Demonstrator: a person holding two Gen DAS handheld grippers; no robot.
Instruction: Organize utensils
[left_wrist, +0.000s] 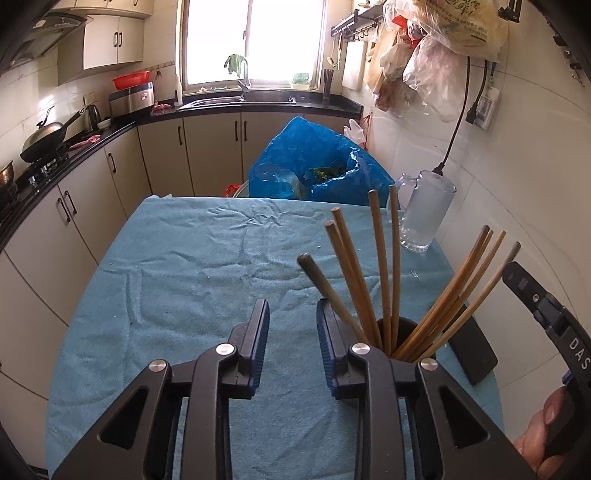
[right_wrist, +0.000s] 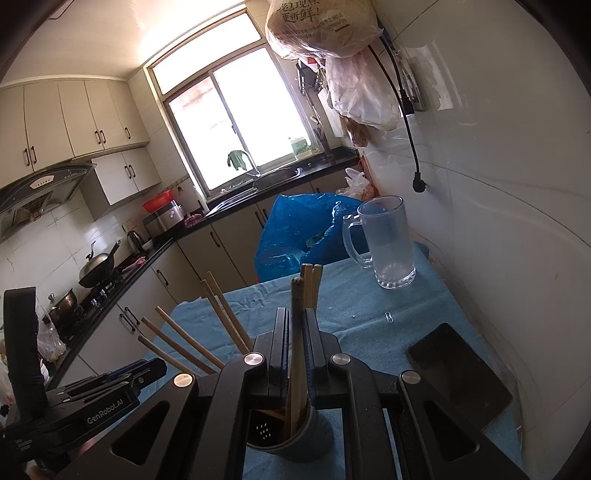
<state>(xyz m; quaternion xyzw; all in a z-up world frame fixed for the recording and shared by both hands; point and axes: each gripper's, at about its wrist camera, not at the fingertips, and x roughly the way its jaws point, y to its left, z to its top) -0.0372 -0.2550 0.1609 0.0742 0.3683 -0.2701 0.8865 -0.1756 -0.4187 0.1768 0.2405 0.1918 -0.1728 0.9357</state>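
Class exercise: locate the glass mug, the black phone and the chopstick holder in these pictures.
glass mug (right_wrist: 389, 243): right wrist view, on its clear body.
black phone (right_wrist: 460, 373): right wrist view, on its dark screen.
chopstick holder (right_wrist: 314, 439): right wrist view, on its grey outer wall.

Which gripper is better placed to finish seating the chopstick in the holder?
Right. The right gripper is closed on a dark chopstick standing directly over the holder. The left gripper is open and empty, beside the holder over the towel.
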